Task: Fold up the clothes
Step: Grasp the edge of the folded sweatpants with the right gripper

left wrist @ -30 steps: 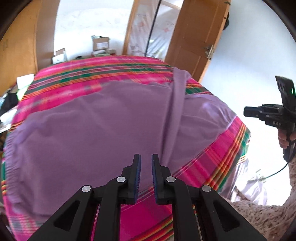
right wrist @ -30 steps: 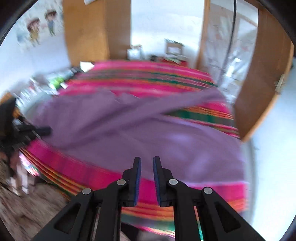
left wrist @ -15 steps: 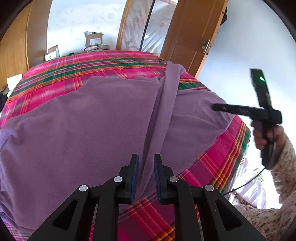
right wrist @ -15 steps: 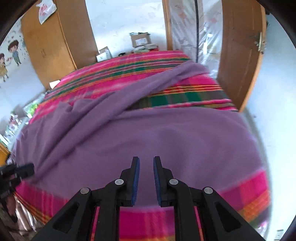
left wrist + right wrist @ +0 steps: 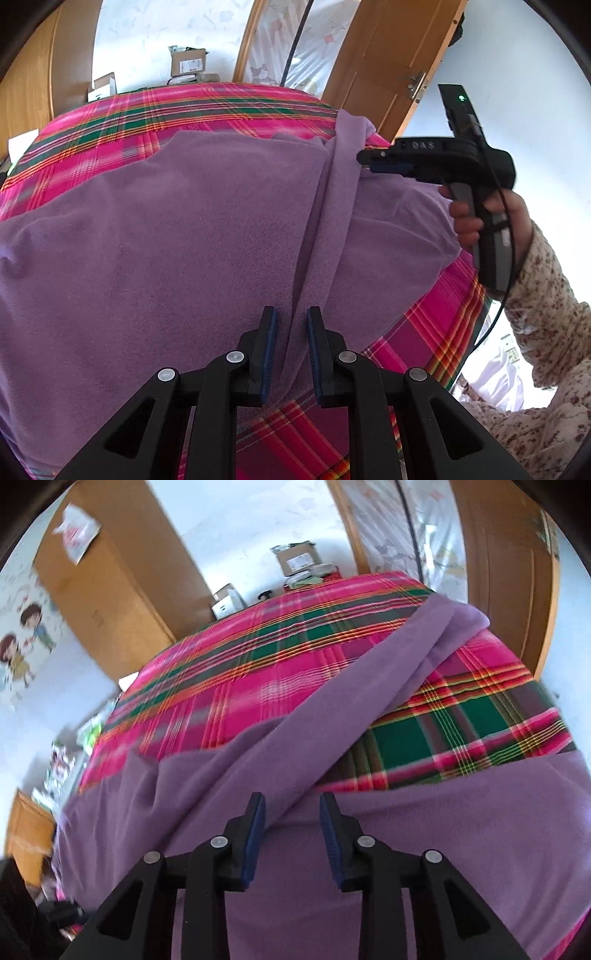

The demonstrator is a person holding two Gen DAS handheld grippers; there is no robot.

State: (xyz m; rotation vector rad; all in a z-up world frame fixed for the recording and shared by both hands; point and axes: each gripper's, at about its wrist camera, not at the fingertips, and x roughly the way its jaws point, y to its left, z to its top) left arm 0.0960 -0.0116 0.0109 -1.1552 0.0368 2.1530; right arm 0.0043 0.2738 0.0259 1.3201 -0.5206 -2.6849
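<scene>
A large purple garment (image 5: 184, 240) lies spread on a bed with a pink and green plaid cover (image 5: 147, 110). A long folded ridge (image 5: 332, 206) of it runs from the far right corner toward me. My left gripper (image 5: 291, 314) hovers over the near end of that ridge, its jaws a narrow gap apart and holding nothing. My right gripper (image 5: 364, 158), held by a hand (image 5: 469, 221), reaches in over the ridge's far part. In the right wrist view the right gripper (image 5: 291, 797) is opening above the purple strip (image 5: 388, 672), and its pads press on nothing.
A wooden door (image 5: 388, 55) stands beyond the bed's far right corner. A wooden wardrobe (image 5: 110, 590) rises on the left. Cardboard boxes (image 5: 186, 66) sit past the far edge. A floral sleeve (image 5: 546, 295) and a cable hang at the right.
The right gripper swung in from beside the bed to over the purple ridge, rolled, and its jaws widened. The left gripper edged forward and lower over the garment, with its gap slightly wider.
</scene>
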